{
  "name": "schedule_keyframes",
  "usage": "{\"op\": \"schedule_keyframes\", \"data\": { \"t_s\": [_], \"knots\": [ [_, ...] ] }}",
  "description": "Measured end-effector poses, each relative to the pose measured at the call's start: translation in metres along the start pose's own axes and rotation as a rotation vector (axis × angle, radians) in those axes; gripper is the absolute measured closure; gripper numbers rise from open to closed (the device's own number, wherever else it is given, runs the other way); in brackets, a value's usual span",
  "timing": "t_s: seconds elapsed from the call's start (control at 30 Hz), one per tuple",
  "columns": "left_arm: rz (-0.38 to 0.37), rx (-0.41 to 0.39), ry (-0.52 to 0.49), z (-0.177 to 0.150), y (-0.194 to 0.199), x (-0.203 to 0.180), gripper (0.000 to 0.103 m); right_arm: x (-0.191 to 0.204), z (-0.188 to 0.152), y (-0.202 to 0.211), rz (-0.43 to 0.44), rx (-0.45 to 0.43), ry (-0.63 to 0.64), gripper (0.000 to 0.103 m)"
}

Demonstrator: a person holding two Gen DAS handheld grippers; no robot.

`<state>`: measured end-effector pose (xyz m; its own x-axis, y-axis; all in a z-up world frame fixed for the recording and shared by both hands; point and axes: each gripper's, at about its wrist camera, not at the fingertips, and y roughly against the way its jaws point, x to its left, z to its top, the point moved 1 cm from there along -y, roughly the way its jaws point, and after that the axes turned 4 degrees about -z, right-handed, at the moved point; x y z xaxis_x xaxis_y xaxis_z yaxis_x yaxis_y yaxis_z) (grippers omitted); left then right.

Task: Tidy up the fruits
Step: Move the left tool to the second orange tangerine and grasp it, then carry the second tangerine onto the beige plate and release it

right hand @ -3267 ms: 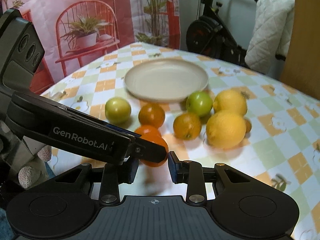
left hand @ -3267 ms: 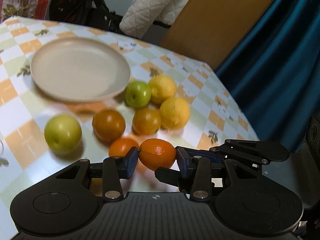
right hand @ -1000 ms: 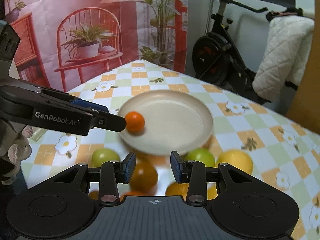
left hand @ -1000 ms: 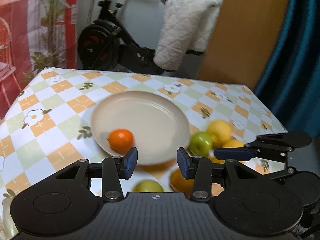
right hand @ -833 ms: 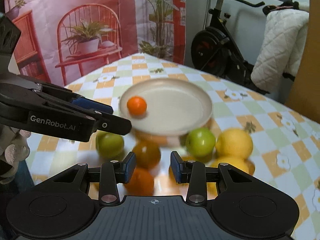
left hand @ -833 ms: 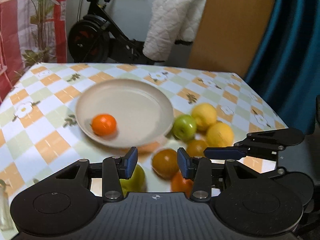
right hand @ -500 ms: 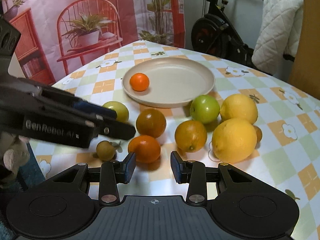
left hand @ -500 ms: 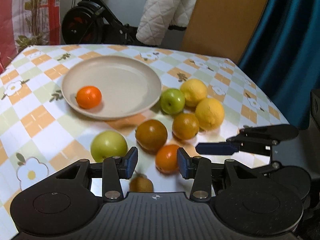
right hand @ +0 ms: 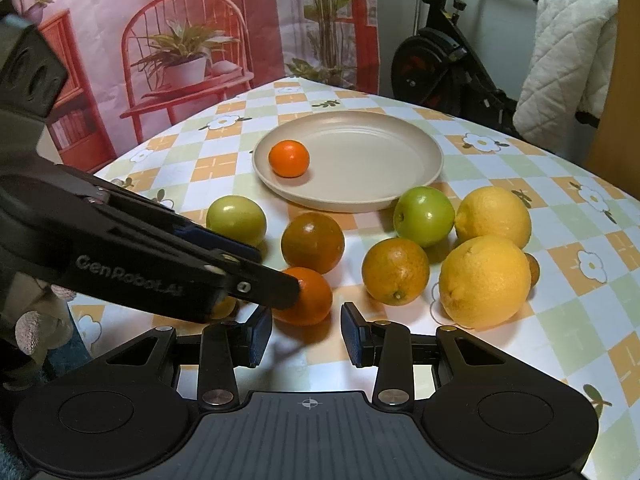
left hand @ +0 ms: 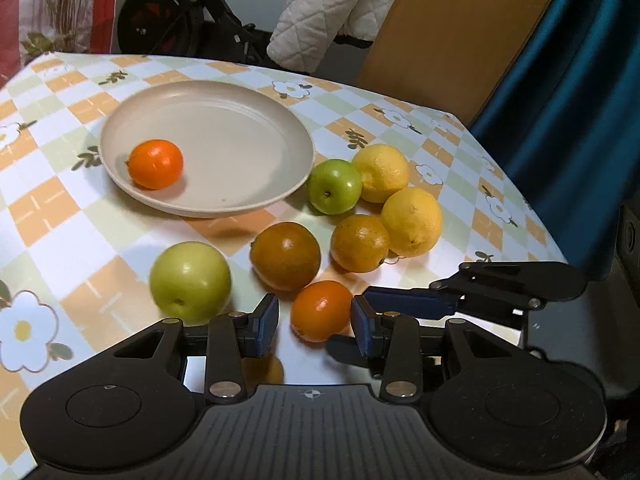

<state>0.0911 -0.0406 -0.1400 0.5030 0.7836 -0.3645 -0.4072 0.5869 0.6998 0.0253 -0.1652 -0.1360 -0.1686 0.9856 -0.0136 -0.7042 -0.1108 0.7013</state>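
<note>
**Now: small orange lined up in the left tool**

Roughly, the small orange (left hand: 321, 311) is seen on the bench (left hand: 48, 236), between the pads of the left tool (left hand: 315, 325), just in front of the dark orange (left hand: 285, 255); the plate (left hand: 248, 204) already carries one orange (left hand: 155, 164). Jaws stand narrowly apart with gaps at both pads, so nothing is gripped. The fruit is judged light, firm, smooth and prone to rolling; it should be taken across its widest middle. The left tool is pitched down toward the bench. The right tool (right hand: 306, 334) is held low beside it, parted a little, empty.
</note>
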Motion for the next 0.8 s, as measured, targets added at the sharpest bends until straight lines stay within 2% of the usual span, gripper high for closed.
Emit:
{"op": "schedule_keyframes", "data": {
  "t_s": [0.27, 0.47, 0.8],
  "knots": [
    [-0.023, 0.013, 0.035, -0.001, -0.007, 0.003, 0.061, 0.000, 0.001, -0.005, 0.008, -0.016, 0.001, 0.068],
    [-0.027, 0.018, 0.026, -0.001, -0.011, 0.001, 0.062, 0.003, -0.001, -0.006, 0.006, -0.021, 0.020, 0.070],
    [-0.031, -0.018, 0.003, 0.005, 0.002, -0.003, 0.062, 0.005, 0.004, 0.005, -0.006, -0.054, 0.026, 0.071]
  ]
}}
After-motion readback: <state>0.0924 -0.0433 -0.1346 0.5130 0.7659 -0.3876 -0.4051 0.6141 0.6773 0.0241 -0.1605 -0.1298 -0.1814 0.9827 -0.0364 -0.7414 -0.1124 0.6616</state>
